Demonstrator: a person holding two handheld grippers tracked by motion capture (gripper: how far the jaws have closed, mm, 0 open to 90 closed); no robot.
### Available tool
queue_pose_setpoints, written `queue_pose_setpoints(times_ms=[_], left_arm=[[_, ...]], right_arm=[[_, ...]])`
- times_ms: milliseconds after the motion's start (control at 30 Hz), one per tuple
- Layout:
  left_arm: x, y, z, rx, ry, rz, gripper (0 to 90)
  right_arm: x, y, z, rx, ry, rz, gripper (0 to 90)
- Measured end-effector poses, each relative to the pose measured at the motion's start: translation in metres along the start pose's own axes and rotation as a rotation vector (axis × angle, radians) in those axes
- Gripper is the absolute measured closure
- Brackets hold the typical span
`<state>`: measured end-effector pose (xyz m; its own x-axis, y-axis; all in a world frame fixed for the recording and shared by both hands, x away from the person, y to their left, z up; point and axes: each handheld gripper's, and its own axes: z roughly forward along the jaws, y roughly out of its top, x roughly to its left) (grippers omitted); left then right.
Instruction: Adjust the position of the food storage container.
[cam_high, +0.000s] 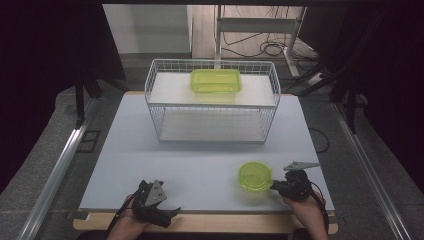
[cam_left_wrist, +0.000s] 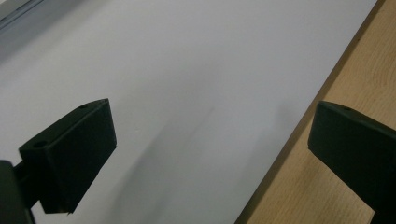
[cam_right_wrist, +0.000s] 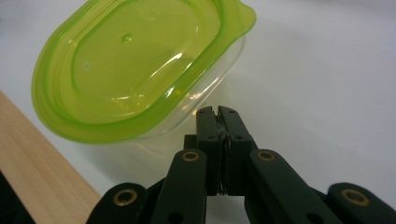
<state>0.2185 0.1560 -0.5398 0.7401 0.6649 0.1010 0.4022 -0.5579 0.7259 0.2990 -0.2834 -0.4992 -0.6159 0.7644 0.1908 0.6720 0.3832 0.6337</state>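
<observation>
Right hand-held gripper (cam_right_wrist: 217, 112) has its jaws pressed together, tips just at the clear wall of the round green-lidded container (cam_high: 255, 176), which sits on the counter (cam_high: 200, 160) near its front right edge. I cannot tell if they touch. Left hand-held gripper (cam_left_wrist: 210, 149) rests at the counter's front edge, jaws wide apart, nothing between them. I judge this a nudge or approach step; next I'd part the jaws to take the rim, likely bound for the wire basket (cam_high: 212, 102).

Lime-green see-through lidded tub (cam_high: 255, 176) near the counter's (cam_high: 200, 160) front edge, matching green tub (cam_high: 216, 80) up in the white wire basket (cam_high: 160, 107), pale grey counter, black grippers.
</observation>
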Motion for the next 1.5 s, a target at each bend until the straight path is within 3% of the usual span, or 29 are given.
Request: queue_pose_setpoints(times_ms=[467, 600, 833, 1200, 1500], left_arm=[[0.0, 0.001, 0.0, -0.003, -0.006, -0.006, 1.0], [0.001, 0.001, 0.0, -0.001, -0.005, -0.01, 1.0], [0.0, 0.001, 0.001, 0.003, -0.007, -0.004, 1.0], [-0.001, 0.002, 0.002, 0.012, -0.007, 0.002, 1.0], [-0.002, 0.002, 0.002, 0.015, -0.009, 0.001, 1.0]], right_arm=[[0.029, 0.014, 0.024, 0.016, 0.062, -0.078, 86.8], [0.034, 0.017, 0.031, 0.03, 0.041, -0.101, 86.6], [0.029, 0.023, 0.034, 0.01, 0.001, -0.087, 86.6], [0.033, 0.038, 0.056, 0.009, 0.079, -0.102, 86.6], [0.049, 0.047, 0.07, 0.031, 0.119, -0.135, 86.5]])
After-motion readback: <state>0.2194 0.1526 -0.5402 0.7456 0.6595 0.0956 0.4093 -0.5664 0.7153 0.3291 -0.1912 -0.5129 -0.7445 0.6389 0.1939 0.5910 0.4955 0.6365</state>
